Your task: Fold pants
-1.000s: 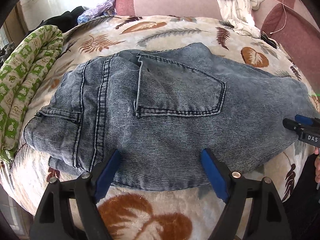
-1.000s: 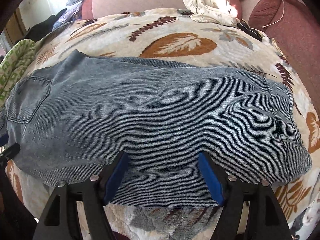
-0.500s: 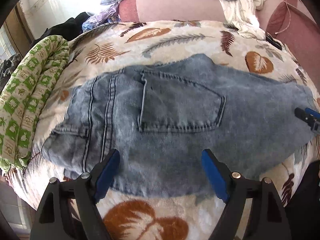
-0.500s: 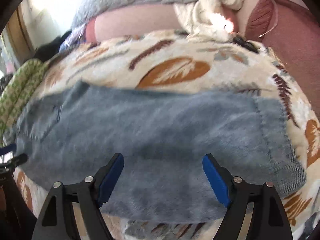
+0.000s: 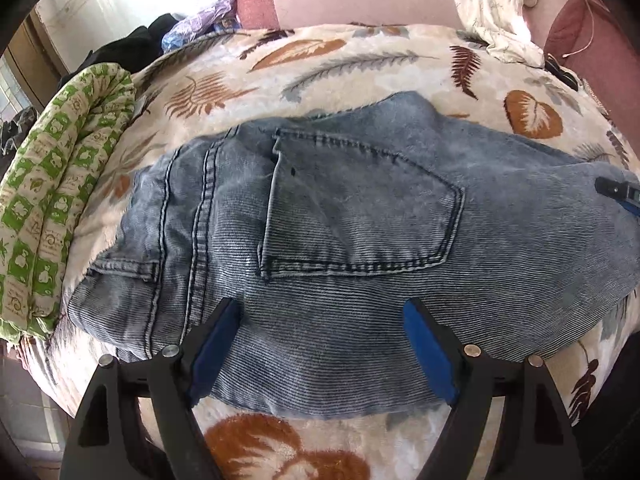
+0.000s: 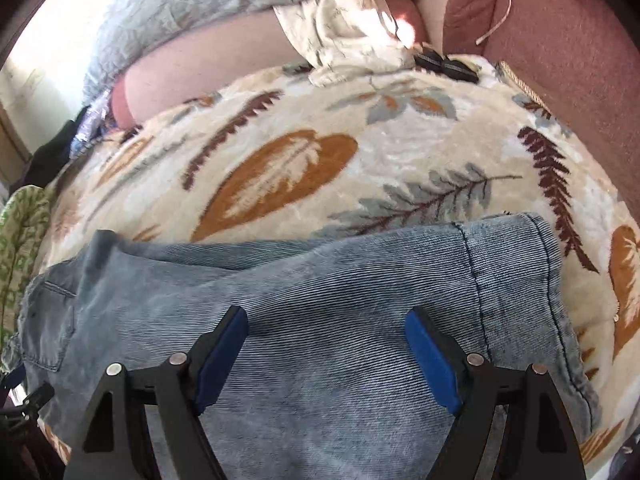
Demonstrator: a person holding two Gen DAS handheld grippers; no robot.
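Faded blue denim pants (image 5: 360, 240) lie flat on a leaf-patterned blanket, waistband to the left, back pocket (image 5: 360, 208) facing up. My left gripper (image 5: 320, 312) is open and empty over the seat area near the front edge of the pants. In the right wrist view the leg part of the pants (image 6: 320, 300) runs to a hem (image 6: 552, 280) at the right. My right gripper (image 6: 326, 320) is open and empty over the leg. The right gripper's tip shows at the right edge of the left wrist view (image 5: 620, 192).
The leaf-patterned blanket (image 5: 360, 64) covers the bed. A rolled green and cream quilt (image 5: 52, 200) lies along the left side. A pink headboard cushion (image 6: 560, 60) and cream cloth (image 6: 352, 20) are at the back. A small black object (image 6: 444, 65) lies by the cushion.
Both grippers have pulled back and risen from the pants, still open. The right wrist view has tilted up, showing more blanket beyond the leg. The pants have stayed in place.
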